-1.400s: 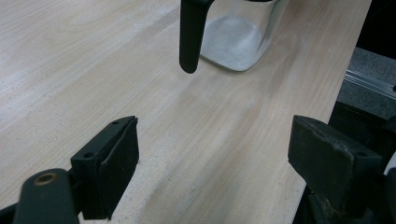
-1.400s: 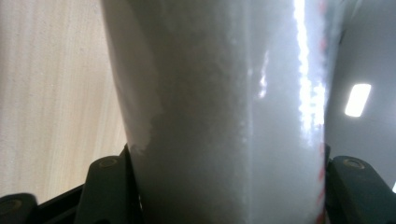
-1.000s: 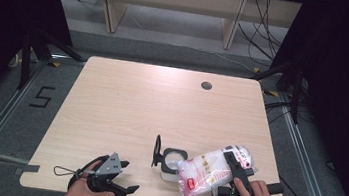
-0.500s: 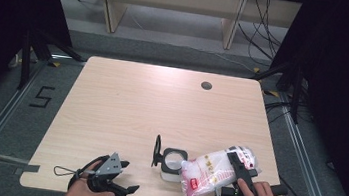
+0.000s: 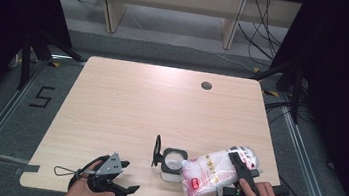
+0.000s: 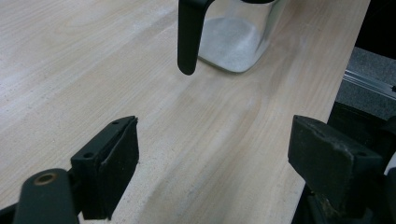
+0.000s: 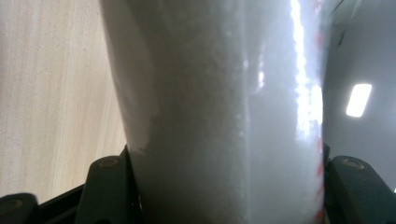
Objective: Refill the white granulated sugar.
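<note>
High view — bag [image 5: 216, 171] overhangs near table [image 5: 151, 105] edge, seemingly; far half open.

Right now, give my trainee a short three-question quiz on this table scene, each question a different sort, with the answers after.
1. True or false: the right gripper is clamped on the plastic bag of white powder.
2. Which way does the bag's lower end tip? A) toward the clear jar with the black handle B) toward the round hole in the table C) toward the left gripper
3. Fill in: the left gripper's jaws stand ____, with nothing between them.

Key: 1 true; 2 A; 3 open
</note>
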The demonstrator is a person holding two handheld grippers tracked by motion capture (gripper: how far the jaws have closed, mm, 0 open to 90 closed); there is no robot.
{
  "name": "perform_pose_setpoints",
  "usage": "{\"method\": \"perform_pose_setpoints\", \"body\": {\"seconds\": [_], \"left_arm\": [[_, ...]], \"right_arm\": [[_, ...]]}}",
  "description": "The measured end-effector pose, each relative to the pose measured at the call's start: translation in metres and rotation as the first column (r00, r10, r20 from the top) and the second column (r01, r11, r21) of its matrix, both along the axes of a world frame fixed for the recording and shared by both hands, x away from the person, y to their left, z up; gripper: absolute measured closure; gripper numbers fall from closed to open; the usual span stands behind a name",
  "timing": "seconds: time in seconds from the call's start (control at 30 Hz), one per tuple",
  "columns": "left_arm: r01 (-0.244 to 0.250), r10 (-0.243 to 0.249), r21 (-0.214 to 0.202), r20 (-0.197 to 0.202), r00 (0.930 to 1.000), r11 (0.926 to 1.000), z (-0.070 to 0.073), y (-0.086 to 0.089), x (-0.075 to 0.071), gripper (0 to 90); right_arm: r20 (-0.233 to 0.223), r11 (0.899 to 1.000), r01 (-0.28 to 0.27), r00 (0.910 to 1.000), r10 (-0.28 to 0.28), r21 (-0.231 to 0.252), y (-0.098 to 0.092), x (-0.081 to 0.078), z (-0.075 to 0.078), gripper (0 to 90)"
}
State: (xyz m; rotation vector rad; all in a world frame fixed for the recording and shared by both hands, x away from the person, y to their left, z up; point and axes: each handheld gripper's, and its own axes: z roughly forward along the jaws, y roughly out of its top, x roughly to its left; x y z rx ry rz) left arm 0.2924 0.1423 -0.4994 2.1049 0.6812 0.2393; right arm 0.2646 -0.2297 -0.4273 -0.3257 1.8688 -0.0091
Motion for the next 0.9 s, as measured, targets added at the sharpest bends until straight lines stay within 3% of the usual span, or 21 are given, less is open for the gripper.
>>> {"method": "perform_pose_setpoints", "body": {"seconds": [0.03, 0.13, 0.17, 0.23, 0.33, 0.4, 0.43, 0.47, 0.5, 0.53, 0.6, 0.63, 0.67, 0.7, 0.73, 0.8, 0.87, 0.9], "left_arm": [[-0.007, 0.007, -0.021, -0.002, 1.0, 0.9998, -0.0008, -0.001, -0.0003, 16.1], [0.008, -0.008, -0.001, 0.018, 0.9998, 1.0, -0.0002, 0.0006, 0.0015, 16.1], [0.002, -0.001, -0.003, 0.011, 0.9999, 1.0, -0.0002, 0.0002, 0.0007, 16.1], [-0.011, 0.011, -0.025, -0.004, 0.9999, 0.9996, -0.001, -0.0011, -0.0004, 16.0], [0.011, -0.011, -0.002, 0.019, 0.9997, 0.9999, -0.0002, 0.0007, 0.0016, 16.0], [0.01, -0.01, -0.003, 0.019, 0.9998, 0.9999, -0.0003, 0.0007, 0.0016, 16.0], [0.009, -0.009, -0.001, 0.02, 0.9998, 1.0, -0.0002, 0.0008, 0.0017, 16.1], [0.007, -0.007, 0.0, 0.02, 0.9998, 1.0, -0.0001, 0.0008, 0.0018, 16.1], [0.005, -0.005, -0.002, 0.017, 0.9998, 1.0, -0.0002, 0.0005, 0.0016, 16.1], [0.008, -0.008, 0.003, 0.018, 0.9998, 1.0, -0.0001, 0.0005, 0.0015, 16.0], [-0.002, 0.002, 0.009, 0.002, 1.0, 1.0, -0.0001, 0.0002, 0.0003, 16.0], [-0.005, 0.005, -0.011, -0.006, 1.0, 0.9999, -0.0007, -0.0012, 0.0004, 16.0], [0.001, -0.001, 0.013, -0.002, 1.0, 0.9999, 0.0003, -0.0001, 0.0013, 16.1], [0.004, -0.004, 0.011, -0.01, 0.9999, 0.9999, 0.0003, -0.0004, 0.001, 16.1], [0.007, -0.007, 0.012, -0.005, 1.0, 0.9999, 0.0003, -0.0003, 0.001, 16.0], [-0.008, 0.008, -0.003, -0.002, 1.0, 1.0, -0.0002, -0.0011, 0.0, 16.0], [0.009, -0.009, 0.018, 0.008, 0.9999, 0.9998, 0.0007, 0.0009, 0.0016, 16.1], [0.018, -0.019, 0.027, 0.023, 0.9996, 0.9995, 0.001, 0.0014, 0.0023, 16.1]], "right_arm": [[-0.002, 1.0, 0.005, 1.0, -0.005, 0.011, -0.0003, -0.0006, -0.0003, 41.3], [-0.007, 1.0, 0.012, 0.9999, -0.012, 0.005, 0.0011, -0.0009, 0.0005, 41.3], [-0.02, 0.998, 0.041, 0.999, -0.04, 0.041, 0.0001, -0.003, -0.0019, 41.3], [-0.012, 1.0, -0.012, 0.9998, 0.013, 0.023, 0.0002, 0.0005, 0.0001, 41.3], [0.001, 1.0, -0.019, 0.9998, 0.019, -0.006, 0.0008, 0.0008, 0.0016, 41.4], [-0.006, 0.999, 0.001, 1.0, -0.001, 0.044, -0.0012, -0.0009, -0.0013, 41.4], [-0.014, 0.999, 0.02, 0.9997, -0.019, 0.039, -0.0003, -0.002, 0.0002, 41.3], [-0.004, 1.0, 0.001, 1.0, -0.001, -0.005, 0.0005, -0.0008, 0.0037, 41.4], [-0.013, 1.0, 0.005, 0.9999, -0.005, 0.0, 0.0005, -0.0007, 0.0035, 41.4], [-0.004, 0.999, -0.003, 1.0, 0.003, 0.036, -0.001, -0.0007, 0.0004, 41.4], [-0.002, 0.999, -0.008, 1.0, 0.008, 0.036, -0.0004, -0.0014, 0.0015, 41.4], [-0.01, 0.999, 0.004, 0.9999, -0.004, 0.05, -0.0007, -0.0016, 0.0005, 41.4], [-0.004, 0.999, 0.0, 1.0, 0.0, 0.046, -0.0011, -0.0011, 0.0004, 41.4], [-0.006, 1.0, 0.001, 1.0, -0.001, 0.01, 0.0004, -0.0015, 0.0028, 41.4], [-0.01, 1.0, -0.001, 1.0, 0.001, -0.008, 0.0009, -0.0021, 0.0037, 41.4], [-0.018, 0.999, 0.018, 0.9997, -0.018, 0.032, 0.0004, -0.0033, 0.0017, 41.4], [-0.006, 1.0, -0.009, 0.9999, 0.009, 0.006, 0.0011, -0.0013, 0.003, 41.4], [-0.017, 1.0, 0.018, 0.9997, -0.017, 0.02, 0.0015, -0.0034, 0.0017, 41.4]]}}
